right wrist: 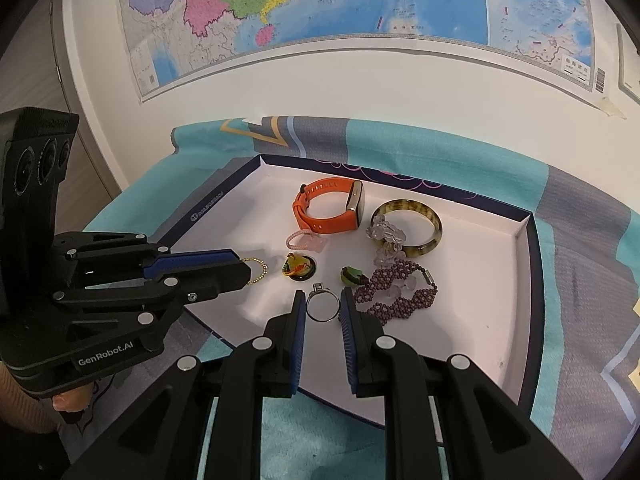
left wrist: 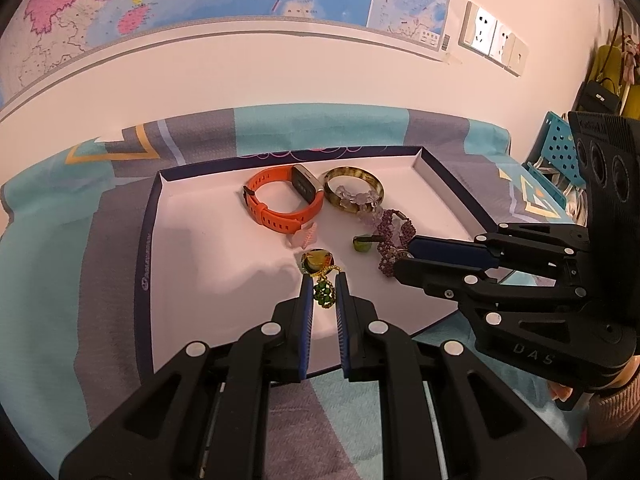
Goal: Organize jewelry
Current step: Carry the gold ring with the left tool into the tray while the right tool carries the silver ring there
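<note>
Pinching a silver ring [right wrist: 321, 307] by its band, right gripper [right wrist: 321, 307] grips light, stiff, slippery metal; left gripper [left wrist: 324, 289] clamps gold chain w/ green pendant [left wrist: 323, 292], limp.

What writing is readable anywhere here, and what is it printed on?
"GenRobot.AI": white letters on the black body of the left tongs.
"DAS": embossed on the black body of the right tongs.
Colourful wall map: place names and corner legend too small to read.
Dark-rimmed white cardboard tray: rim logo text too blurred.
White wall sockets: no readable text.
</note>
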